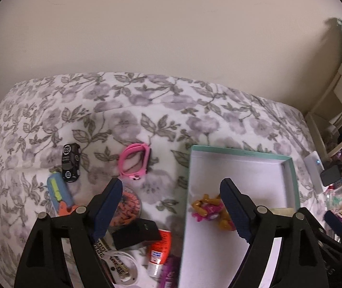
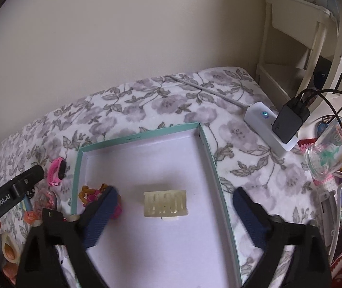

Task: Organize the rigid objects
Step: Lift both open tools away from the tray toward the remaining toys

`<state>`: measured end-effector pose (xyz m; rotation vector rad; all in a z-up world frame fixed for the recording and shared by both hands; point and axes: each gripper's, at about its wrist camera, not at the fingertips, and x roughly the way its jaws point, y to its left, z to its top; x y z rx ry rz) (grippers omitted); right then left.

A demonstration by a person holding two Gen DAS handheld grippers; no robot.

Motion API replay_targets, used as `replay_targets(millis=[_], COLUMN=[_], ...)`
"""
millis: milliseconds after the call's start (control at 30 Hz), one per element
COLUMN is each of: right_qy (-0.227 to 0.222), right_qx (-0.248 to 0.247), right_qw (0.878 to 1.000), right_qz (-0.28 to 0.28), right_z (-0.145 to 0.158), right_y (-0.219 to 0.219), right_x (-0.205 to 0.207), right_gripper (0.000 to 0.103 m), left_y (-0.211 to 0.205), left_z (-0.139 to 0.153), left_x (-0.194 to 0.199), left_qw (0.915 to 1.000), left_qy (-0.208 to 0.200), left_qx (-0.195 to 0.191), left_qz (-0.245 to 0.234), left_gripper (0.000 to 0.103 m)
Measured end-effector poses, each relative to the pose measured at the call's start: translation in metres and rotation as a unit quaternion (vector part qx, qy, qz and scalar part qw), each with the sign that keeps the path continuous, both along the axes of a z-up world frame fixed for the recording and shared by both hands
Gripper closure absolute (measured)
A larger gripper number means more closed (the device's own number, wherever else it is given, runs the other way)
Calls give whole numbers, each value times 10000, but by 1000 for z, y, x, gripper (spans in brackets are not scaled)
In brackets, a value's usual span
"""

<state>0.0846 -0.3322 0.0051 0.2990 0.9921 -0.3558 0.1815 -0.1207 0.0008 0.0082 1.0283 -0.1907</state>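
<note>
Your left gripper [image 1: 171, 206] points steeply down, blue pads spread wide with nothing pressed between them. Your right gripper [image 2: 178, 216] tilts down the same way, jaws wide apart, both pads clear and gripping nothing.

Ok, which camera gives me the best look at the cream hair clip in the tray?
The right wrist view: the hair clip lies unobstructed mid-tray between the open fingers. In the left wrist view only a pale sliver of it shows behind the left gripper's finger.

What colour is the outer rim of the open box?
Teal rim, clearest in the right wrist view.
</note>
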Motion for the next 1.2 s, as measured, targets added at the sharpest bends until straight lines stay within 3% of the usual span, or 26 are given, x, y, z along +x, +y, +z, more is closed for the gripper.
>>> replay_targets(millis=[300,400,600,833,1100,1200], right_qy=[28,-14,-48,-376,-598,-713], right_qx=[-8,-11,-101,-205,-257,-245], right_qw=[10000,10000,9999,9989,9967,9947], right_qz=[12,30,95,187,488,697], right_z=[-3,-2,5,33,63,72], right_y=[0,1,8,26,55,70], right_x=[-1,-2,-5,-18,-38,-48], right_gripper=[0,0,0,0,0,0], left_y=[8,12,23,31,59,76], left_z=[-9,-8,6,37,61,64], left_x=[2,2,-5,-25,-56,-67], left_qw=[9998,9997,9995,9986,9958,9929], left_qy=[138,163,64,-166,-468,-543], left_qx=[66,-3,-164,-484,-655,-930], left_qz=[120,161,268,163,430,495], left_gripper=[18,3,3,2,2,2])
